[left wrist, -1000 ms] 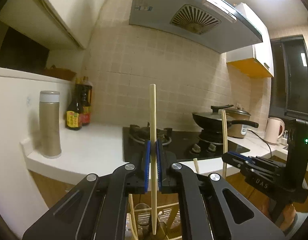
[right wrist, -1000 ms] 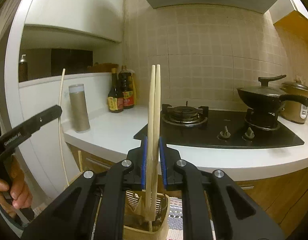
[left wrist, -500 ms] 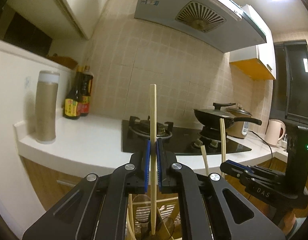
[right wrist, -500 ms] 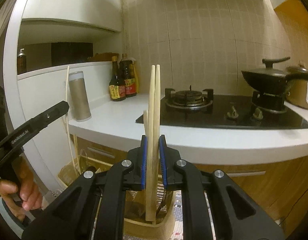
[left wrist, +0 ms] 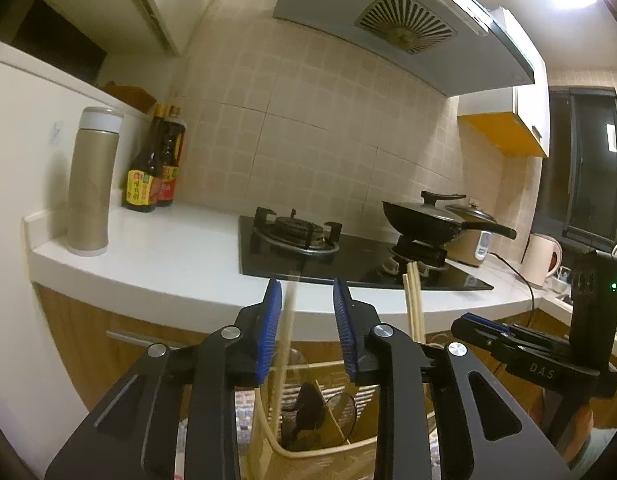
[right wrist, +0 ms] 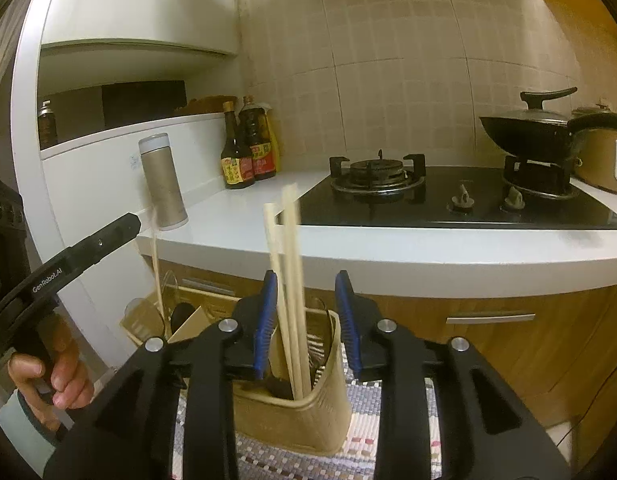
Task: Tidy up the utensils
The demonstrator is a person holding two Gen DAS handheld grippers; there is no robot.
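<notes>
My left gripper (left wrist: 307,320) stands over a beige utensil holder (left wrist: 308,452), its jaws opening. A blurred wooden chopstick (left wrist: 286,332) hangs loose between the blue pads (left wrist: 270,332), close to the left one, with its lower end in the holder. My right gripper (right wrist: 307,312) is also opening. A pair of chopsticks (right wrist: 290,280) leans free between its pads (right wrist: 348,320), with the tips down inside the holder (right wrist: 328,412). Each gripper shows in the other's view: the right one (left wrist: 464,322) beside its chopsticks (left wrist: 412,304), the left one (right wrist: 128,224) with a hand (right wrist: 48,372) on its grip.
A white counter (right wrist: 428,256) juts out just above the holder. On it stand a gas hob (right wrist: 376,176), a black wok (right wrist: 528,132), a rice cooker (right wrist: 604,156), sauce bottles (right wrist: 244,152) and a gold flask (right wrist: 162,184). A woven mat (right wrist: 368,432) lies under the holder. Wooden cabinet fronts (right wrist: 508,340) stand behind it.
Both grippers came down towards the holder and their jaws parted. The single chopstick and the pair, held upright before, have slipped down into the holder.
</notes>
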